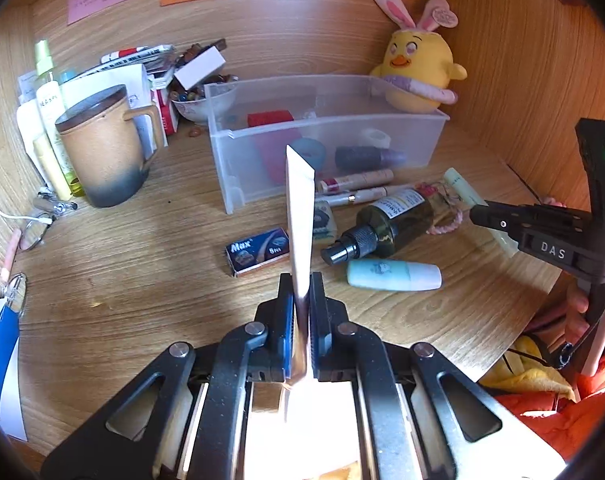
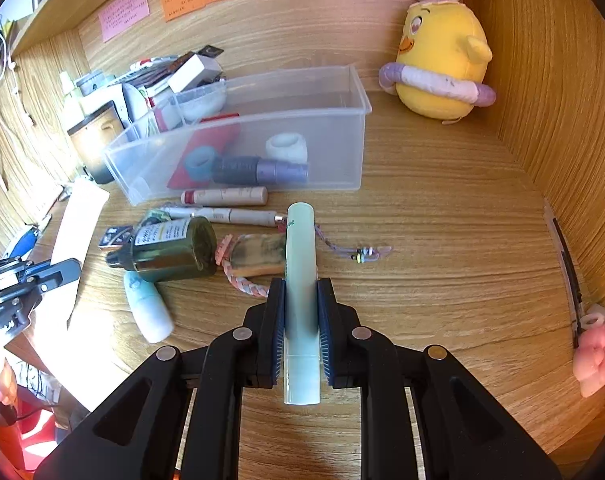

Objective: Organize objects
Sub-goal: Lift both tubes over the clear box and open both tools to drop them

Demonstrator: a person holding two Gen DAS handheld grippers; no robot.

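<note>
Between right claw (image 2: 300, 316) pads, green tube (image 2: 300, 264)

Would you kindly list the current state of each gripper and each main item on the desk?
left gripper: shut on white tube
right gripper: shut on pale green tube
clear bin: open-topped, partly filled
green spray bottle: lying down, capped
mug: upright, lidded

bin (image 2: 354, 136) at desk back, plush chick (image 2: 442, 64) right of it | mug (image 1: 102, 148) left of bin | two pens (image 2: 226, 205) just before bin wall | spray bottle (image 2: 170, 250) before pens | staple box (image 1: 258, 251) left of bottle
</note>
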